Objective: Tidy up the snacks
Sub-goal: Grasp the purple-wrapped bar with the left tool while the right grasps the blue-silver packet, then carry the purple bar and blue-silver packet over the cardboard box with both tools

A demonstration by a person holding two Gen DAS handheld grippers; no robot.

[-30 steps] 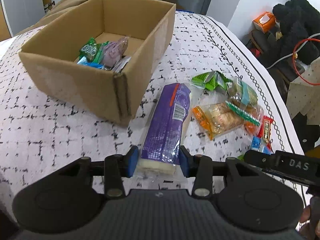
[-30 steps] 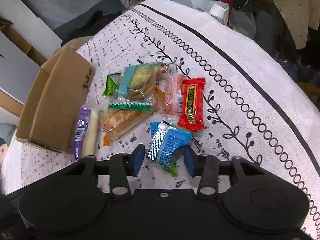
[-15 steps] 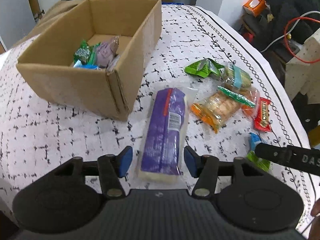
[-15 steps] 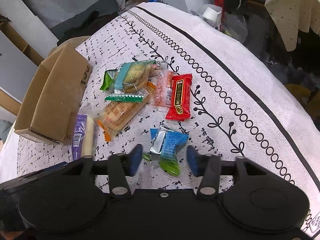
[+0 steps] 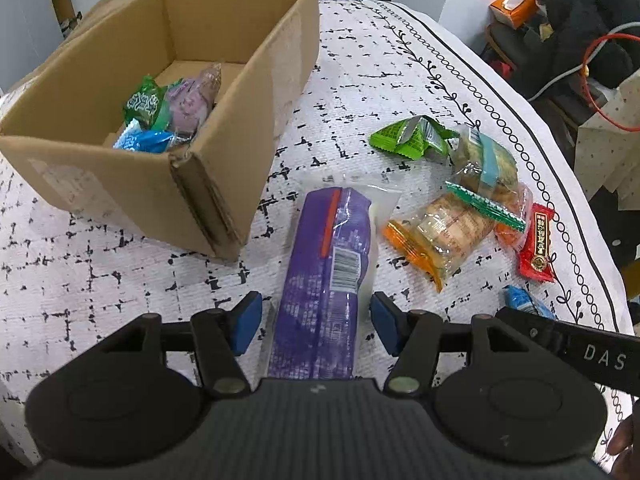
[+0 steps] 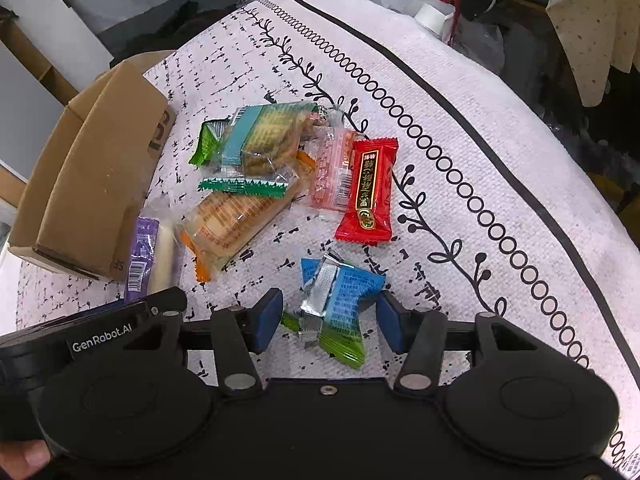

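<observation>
The left gripper (image 5: 316,322), jaws wide, straddles a long purple packet (image 5: 328,276) lying just beside the cardboard box (image 5: 160,184) (three snacks inside). The right gripper (image 6: 330,320), equally wide and marked "GenRobot.AI", flanks a blue-green packet (image 6: 340,300); a red bar (image 6: 368,190) and biscuit packs (image 6: 240,184) crowd the tablecloth (image 6: 460,184) beyond.

Left gripper (image 5: 316,322) open over patterned tablecloth (image 5: 120,280), jaws either side of long purple packet (image 5: 330,276), not touching. Cardboard box (image 5: 160,184) toward far left corner, holding wrapped snacks. Loose snack pile (image 5: 460,200) near right edge.
</observation>
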